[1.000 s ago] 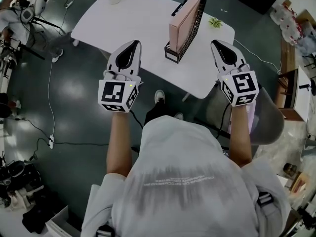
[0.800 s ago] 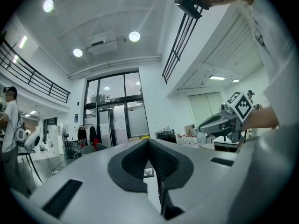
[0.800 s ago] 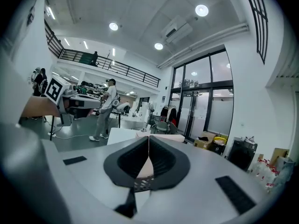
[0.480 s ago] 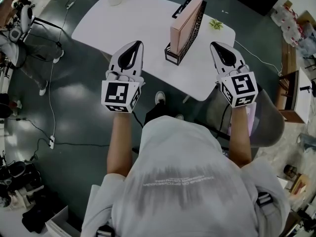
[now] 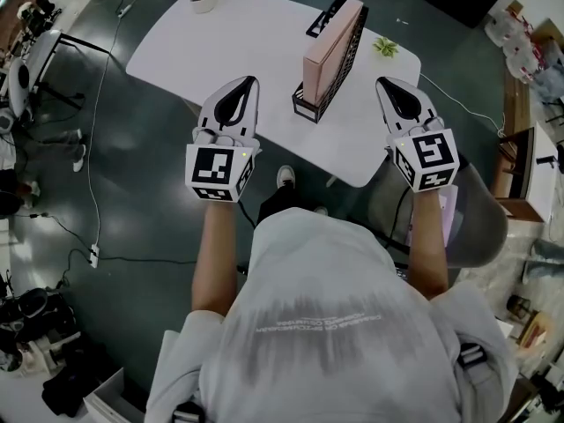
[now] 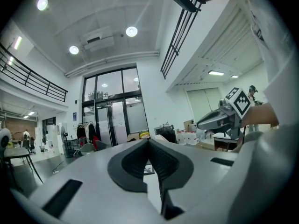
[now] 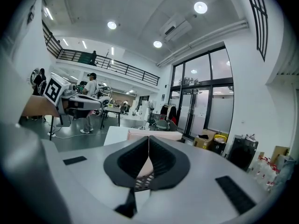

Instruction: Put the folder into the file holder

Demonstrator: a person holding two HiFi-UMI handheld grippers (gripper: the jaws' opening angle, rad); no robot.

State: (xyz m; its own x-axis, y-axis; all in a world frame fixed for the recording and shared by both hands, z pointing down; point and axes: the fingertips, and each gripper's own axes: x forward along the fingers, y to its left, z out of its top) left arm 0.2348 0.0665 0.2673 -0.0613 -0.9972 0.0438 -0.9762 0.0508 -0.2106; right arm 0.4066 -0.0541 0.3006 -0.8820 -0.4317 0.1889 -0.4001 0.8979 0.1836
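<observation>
Nearest to me, the person holds both tools up at the near edge of the white rounded counter [image 5: 247, 33]. The left gripper [image 5: 245, 86] has its jaws pressed together with nothing between them. The right gripper [image 5: 388, 85] is the same, jaws together and empty, and its own view shows only the dark pads meeting.

Farther in, between the two grippers, stands the black wire-mesh file holder [image 5: 310, 104], near the counter's right half. The flat pink folder [image 5: 330, 38] sits upright on edge inside it, well apart from either tool. A small green plant [image 5: 385, 46] lies just beyond on the right.

By my reckoning the job is done: the folder is housed and both tools are clear of it, with nothing left to do.
</observation>
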